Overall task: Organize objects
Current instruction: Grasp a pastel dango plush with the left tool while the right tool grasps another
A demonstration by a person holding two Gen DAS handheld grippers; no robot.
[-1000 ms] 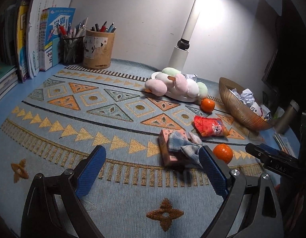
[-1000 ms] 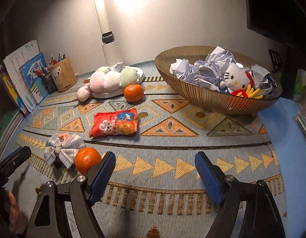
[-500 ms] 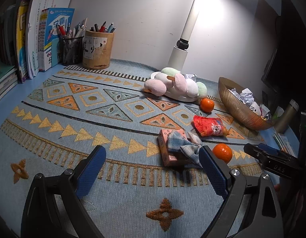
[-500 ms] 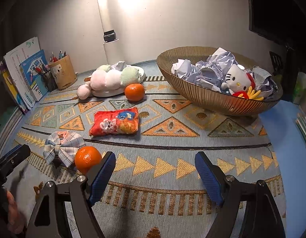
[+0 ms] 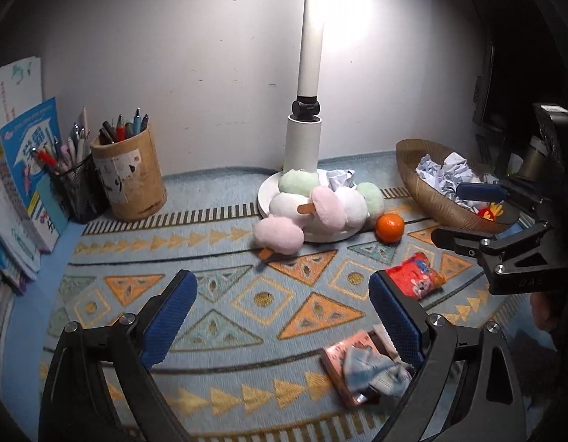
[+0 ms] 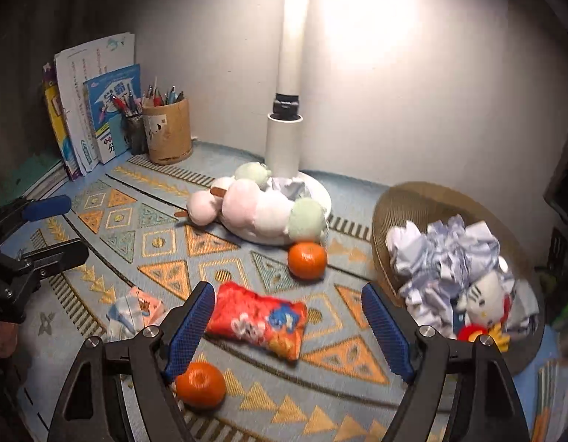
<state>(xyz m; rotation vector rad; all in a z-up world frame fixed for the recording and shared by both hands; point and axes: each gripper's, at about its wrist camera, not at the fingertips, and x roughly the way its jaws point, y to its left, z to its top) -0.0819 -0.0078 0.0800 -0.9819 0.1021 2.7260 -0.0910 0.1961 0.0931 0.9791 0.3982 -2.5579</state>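
The red snack packet (image 6: pixel 257 326) lies flat on the patterned mat (image 6: pixel 166 243) covering the surface, between the spread fingers of the right gripper (image 6: pixel 288 326), whose jaws stand wide and hold nothing. One orange (image 6: pixel 307 260) sits beyond the packet, just beside the white lamp base (image 6: pixel 313 191); a second orange (image 6: pixel 200 384) rests nearer than the packet, close to the right gripper's left finger. Left of the packet lies a pink box (image 6: pixel 147 304) with a plaid bow (image 6: pixel 122 317) draped on it. Pastel plush balls (image 6: pixel 261 206) pile on the lamp base. Right of the packet, a brown bowl (image 6: pixel 401 199) holds crumpled paper (image 6: pixel 446 246) and a white cat plush (image 6: pixel 486 294). The left gripper (image 5: pixel 283 313) hovers over the mat, jaws wide and empty, with the packet (image 5: pixel 416 276) by its right finger. Far left of the packet, a pen holder (image 6: pixel 167 130) and books (image 6: pixel 96 99) line the wall.
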